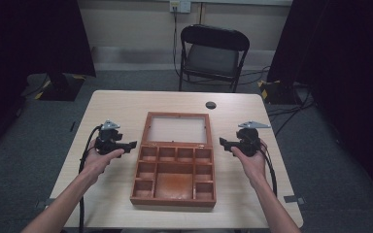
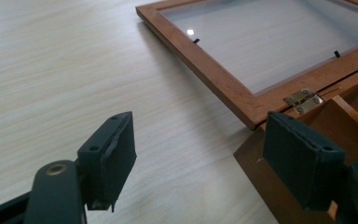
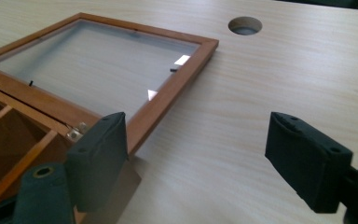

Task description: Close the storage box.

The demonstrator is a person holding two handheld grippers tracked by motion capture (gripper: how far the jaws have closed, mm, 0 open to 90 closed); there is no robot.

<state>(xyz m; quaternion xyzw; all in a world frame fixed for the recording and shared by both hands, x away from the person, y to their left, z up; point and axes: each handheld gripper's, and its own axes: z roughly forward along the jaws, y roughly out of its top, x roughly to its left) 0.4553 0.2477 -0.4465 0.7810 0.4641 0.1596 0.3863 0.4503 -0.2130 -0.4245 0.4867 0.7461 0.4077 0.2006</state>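
Each bare forearm ends in a hand around a black gripper, the left gripper [image 1: 135, 144] and the right gripper [image 1: 220, 141], both topped by a grey three-cornered plate and trailing a black cable back along the arm. In the gripper views the jaws are matt black blocks with small screw holes in their faces. Each arm behind them carries a brass-coloured rivet.

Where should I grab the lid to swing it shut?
Take the lid by its far frame rail, the edge opposite the hinges, coming from a far corner. It lies open and flat on the table, so the fingers probably must slip under the thin rail; the glass pane offers no hold.
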